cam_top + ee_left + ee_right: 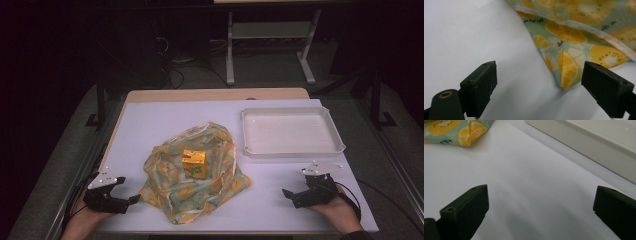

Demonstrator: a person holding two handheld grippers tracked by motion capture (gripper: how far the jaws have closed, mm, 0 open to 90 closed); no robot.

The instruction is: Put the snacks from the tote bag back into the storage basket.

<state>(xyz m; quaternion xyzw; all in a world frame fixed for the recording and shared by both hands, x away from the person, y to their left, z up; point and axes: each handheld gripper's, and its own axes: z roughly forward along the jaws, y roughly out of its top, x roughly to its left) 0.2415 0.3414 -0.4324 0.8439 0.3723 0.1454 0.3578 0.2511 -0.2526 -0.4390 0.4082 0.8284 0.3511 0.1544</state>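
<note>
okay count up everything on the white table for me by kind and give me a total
Fruit-print cloth: 1
Yellow carton on the cloth: 1
White tray: 1
Tongs, both open: 2, left tongs and right tongs
Total: 5

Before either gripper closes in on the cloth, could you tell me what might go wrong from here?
1. The yellow box stands on the rumpled cloth; tugging one edge could topple it.
2. The left gripper is open with only a thin cloth corner near its jaws, so a pinch may slip off.
3. The right gripper is open close to the white tray; a wide swing could knock it.
</note>
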